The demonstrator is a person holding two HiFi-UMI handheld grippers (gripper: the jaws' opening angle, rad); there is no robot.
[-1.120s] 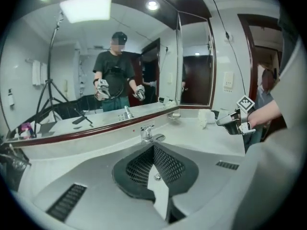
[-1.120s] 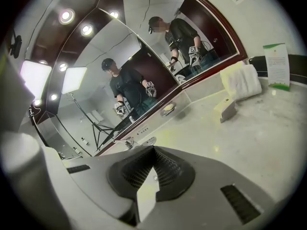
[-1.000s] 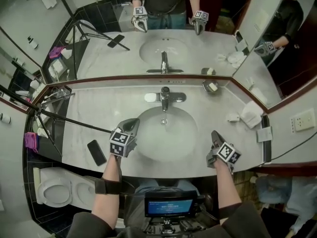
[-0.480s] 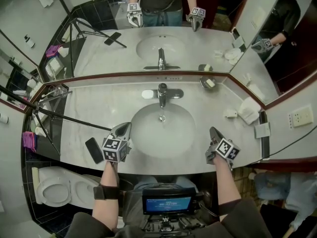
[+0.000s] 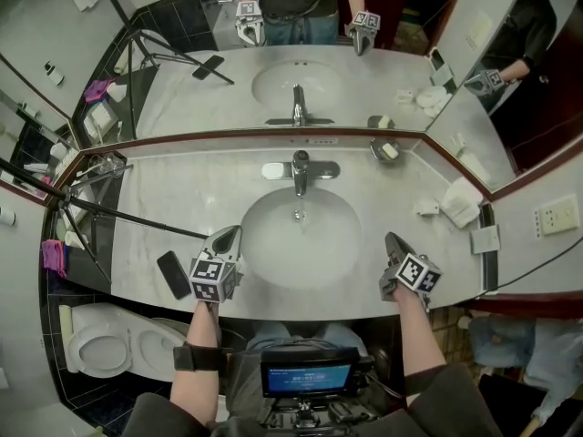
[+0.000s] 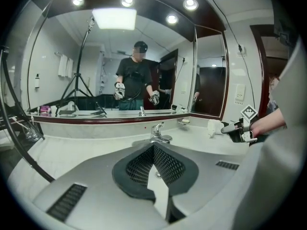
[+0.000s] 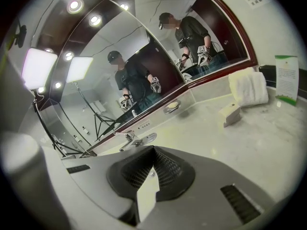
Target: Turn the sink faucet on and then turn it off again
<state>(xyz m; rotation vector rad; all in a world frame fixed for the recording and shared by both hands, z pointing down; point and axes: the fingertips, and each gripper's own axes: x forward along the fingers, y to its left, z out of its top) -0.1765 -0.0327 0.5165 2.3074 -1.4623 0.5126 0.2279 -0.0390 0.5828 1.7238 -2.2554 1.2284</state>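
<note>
At the front edge of the counter (image 5: 182, 198), the two grippers were held one on each side of the sink (image 5: 264, 244), both tilted slightly down and aimed toward the back wall. The left gripper (image 5: 228, 238) had its jaws pressed together with nothing between them. The right gripper (image 5: 392, 240) was likewise closed to a bare sliver and empty. The faucet (image 5: 300, 169) stood at the back of the sink, centred under the mirror (image 5: 301, 80) and well apart from both tips. No water showed at its spout or in the basin, so it looked off.

Shut jaws probably suited the job: a lever wants a nudge from a firm, narrow tip, not a pinch. Flanking the sink left either hand a straight reach to the handle. Whether the on-and-off turn was yet to start or already done could not be told from this pose.

A phone (image 5: 173, 275) lay left of the left gripper, and a towel (image 5: 460, 200) lay far right, both clear of that reach.
</note>
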